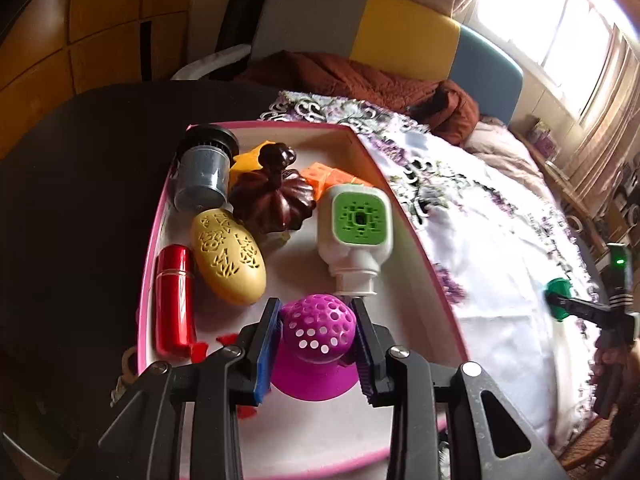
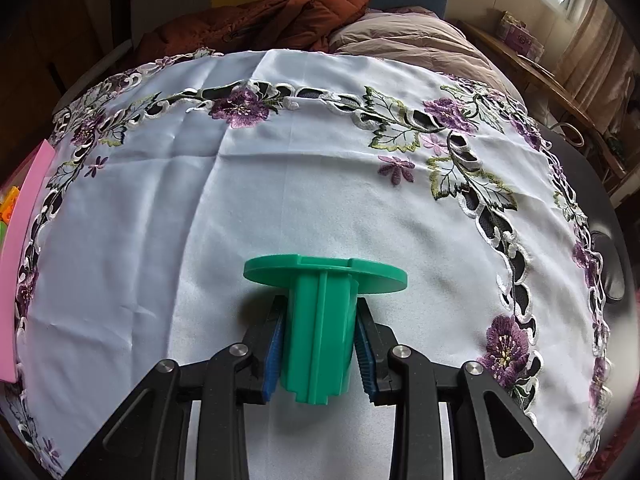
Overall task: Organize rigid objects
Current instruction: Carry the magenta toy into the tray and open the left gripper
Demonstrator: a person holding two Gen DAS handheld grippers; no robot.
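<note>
My left gripper (image 1: 316,320) is shut on a magenta perforated dome piece (image 1: 318,330) and holds it over the near end of a pink-rimmed box (image 1: 404,216). The box holds a red cylinder (image 1: 174,298), a yellow patterned egg (image 1: 228,256), a dark brown pumpkin (image 1: 272,196), a grey canister (image 1: 204,168), a white bottle with a green face (image 1: 354,232) and orange pieces (image 1: 320,174). My right gripper (image 2: 320,316) is shut on a green flanged spool (image 2: 320,320) over the white embroidered cloth (image 2: 200,200). It also shows in the left wrist view (image 1: 560,300).
The box's pink edge (image 2: 24,248) lies at the far left of the right wrist view. A brown jacket (image 2: 260,20) and beige bedding (image 2: 408,40) lie beyond the cloth. Dark table surface (image 1: 80,180) is left of the box.
</note>
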